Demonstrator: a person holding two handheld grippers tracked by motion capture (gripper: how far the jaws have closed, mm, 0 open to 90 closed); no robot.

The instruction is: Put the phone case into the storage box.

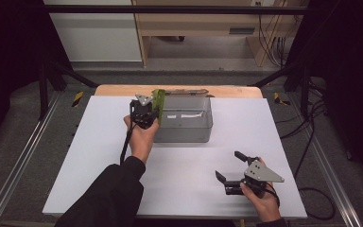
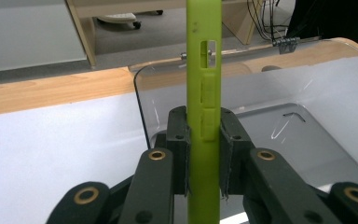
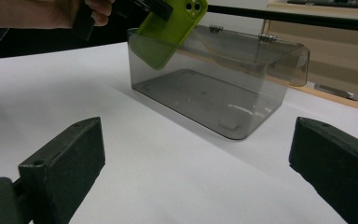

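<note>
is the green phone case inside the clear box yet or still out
Partly in: the left gripper holds the phone case tilted, lower end dipped past the box rim.

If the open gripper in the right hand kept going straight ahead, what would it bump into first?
Probably the clear box. The right gripper points across bare white table toward the box's near wall, with nothing between. The exact line is hard to judge.
</note>
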